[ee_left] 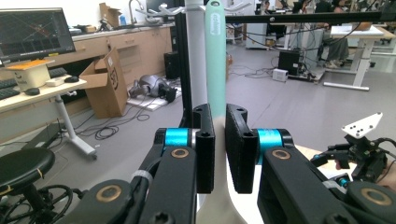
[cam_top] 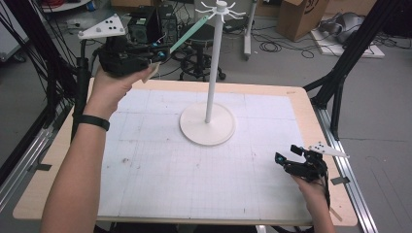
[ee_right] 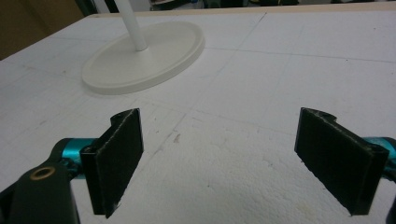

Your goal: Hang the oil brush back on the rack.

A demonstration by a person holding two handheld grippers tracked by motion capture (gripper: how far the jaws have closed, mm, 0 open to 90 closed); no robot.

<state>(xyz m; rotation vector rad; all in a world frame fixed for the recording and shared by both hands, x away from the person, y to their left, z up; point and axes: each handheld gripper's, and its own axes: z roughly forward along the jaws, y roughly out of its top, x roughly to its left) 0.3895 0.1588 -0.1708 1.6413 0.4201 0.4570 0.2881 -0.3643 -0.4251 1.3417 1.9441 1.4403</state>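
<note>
Left gripper, raised at the table's far-left, pinched a mint spatula whose handle reached up beside the white hook stand's top, right gripper hung spread, empty, near-right.

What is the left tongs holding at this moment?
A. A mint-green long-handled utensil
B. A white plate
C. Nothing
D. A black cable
A: the left tongs are shut on the mint-green long-handled utensil, raised toward the hooks atop the white stand, while the right tongs sit open over the table.
</note>
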